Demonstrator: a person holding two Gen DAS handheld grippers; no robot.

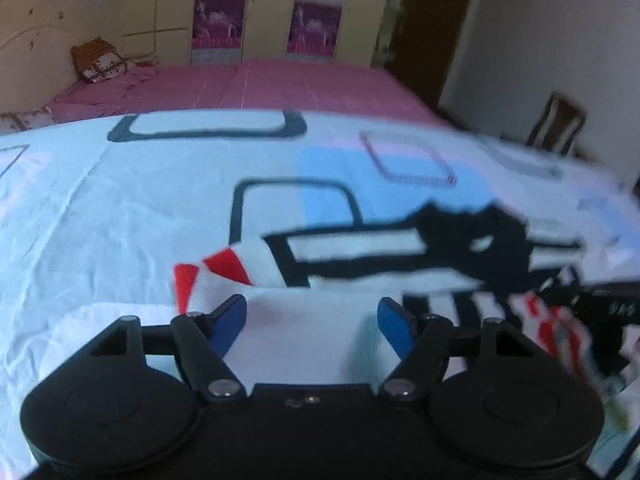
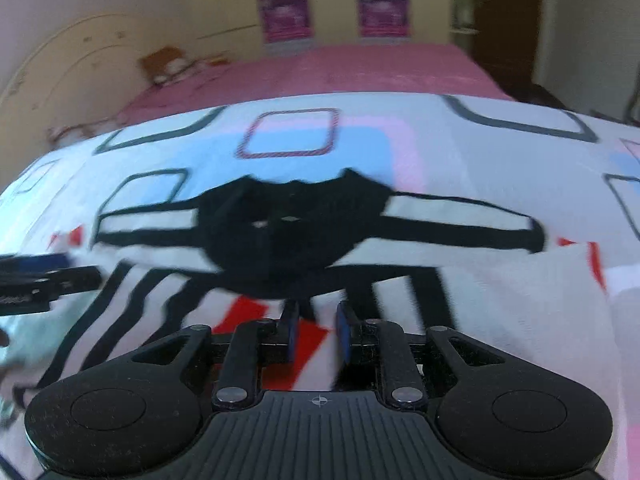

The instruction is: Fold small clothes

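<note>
A small white garment [image 1: 360,248] with black stripes, red patches and a black collar [image 2: 288,232] lies spread on the bed sheet. My left gripper [image 1: 314,320] stands open over the garment's plain white edge near a red-and-white cuff [image 1: 216,272]; its blue pads [image 1: 234,320] are wide apart and do not press the cloth. My right gripper [image 2: 318,332] has its jaws narrow, with a fold of the red and white cloth caught between the blue pads [image 2: 344,332]. Each gripper shows at the side of the other's view: the right gripper [image 1: 600,296] and the left gripper [image 2: 40,276].
The garment rests on a white sheet [image 1: 120,208] with square outlines, spread over a pink bedspread [image 1: 280,84]. A cream headboard [image 1: 32,40] and a brown cushion [image 1: 98,60] are at the far left. A wardrobe [image 1: 260,8] stands behind, a wooden chair [image 1: 556,120] at the right.
</note>
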